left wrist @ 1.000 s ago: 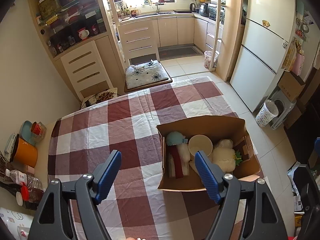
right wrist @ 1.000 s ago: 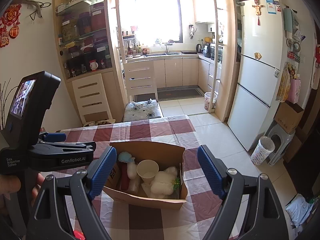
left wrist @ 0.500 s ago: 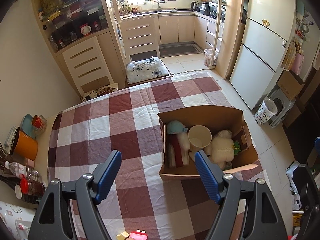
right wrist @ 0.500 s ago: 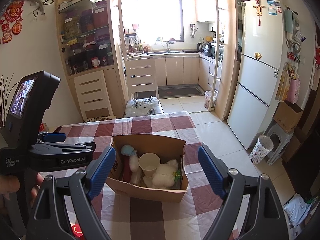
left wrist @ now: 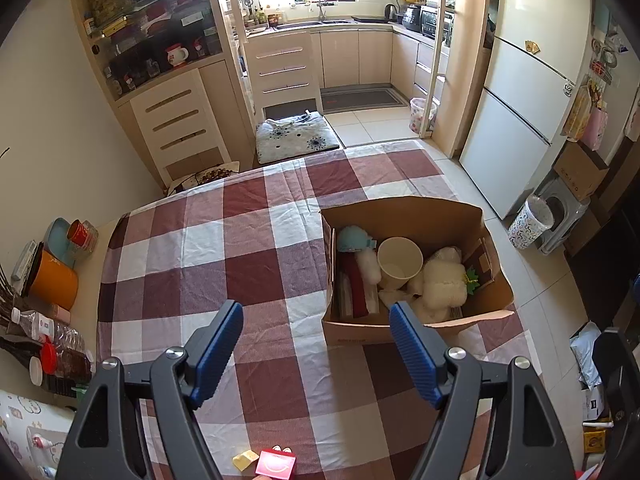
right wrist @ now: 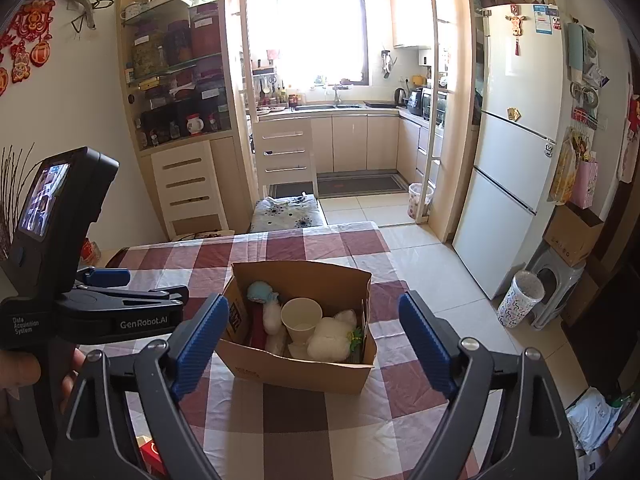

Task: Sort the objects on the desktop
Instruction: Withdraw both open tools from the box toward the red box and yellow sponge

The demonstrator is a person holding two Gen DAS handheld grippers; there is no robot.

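Note:
An open cardboard box (left wrist: 404, 330) stands on the checked tablecloth (left wrist: 224, 240). It holds a paper cup (left wrist: 400, 258), a white plush toy (left wrist: 440, 284), a teal soft item (left wrist: 354, 238) and a dark red item (left wrist: 358, 290). My left gripper (left wrist: 314, 308) hangs open above the cloth, near the box's front left corner, with nothing between its fingers. My right gripper (right wrist: 313, 300) faces the box (right wrist: 296, 372) from the front. Its jaws are opening and hold nothing. A pink-red small box (left wrist: 276, 465) and a yellow piece (left wrist: 245, 460) lie at the table's near edge.
The left gripper (right wrist: 140, 285), held in a hand (right wrist: 18, 376), fills the left of the right wrist view. An orange canister (left wrist: 54, 280), bottles (left wrist: 60, 354) and tins crowd the table's left side. A cushioned chair (left wrist: 294, 136) stands at the far end, and a fridge (left wrist: 520, 120) to the right.
Both grippers have drawn back from the box, which now sits farther off in each view. The pink-red box and yellow piece have come into the left view. The right jaws stand slightly wider.

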